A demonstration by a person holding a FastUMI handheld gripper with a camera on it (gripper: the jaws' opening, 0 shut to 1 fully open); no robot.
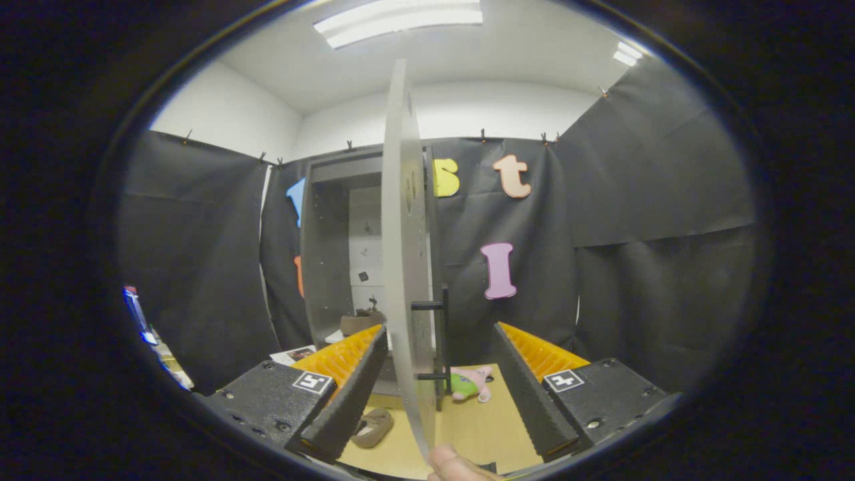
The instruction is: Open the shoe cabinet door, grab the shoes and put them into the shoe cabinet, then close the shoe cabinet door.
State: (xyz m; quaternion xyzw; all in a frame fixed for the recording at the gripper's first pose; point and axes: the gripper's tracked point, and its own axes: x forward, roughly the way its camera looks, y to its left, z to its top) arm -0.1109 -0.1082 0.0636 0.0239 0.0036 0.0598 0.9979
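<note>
Edge-on between my wide-open, empty fingers (434, 401) stands the stiff, light door (404, 267), its handle (437, 334) the place to grip, while one soft shoe (374, 427) lies left of it.

Plush toy (469, 383) on the wooden table (481, 427); ceiling lights (399, 20) — lit.

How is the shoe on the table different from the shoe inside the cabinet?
The shoe on the table lies on the wooden table, outside the cabinet, just ahead of the open gripper; the shoe inside the cabinet rests on the cabinet's floor, beyond the door. The table shoe shows its opening; the cabinet shoe is partly hidden. Both look brown.
</note>
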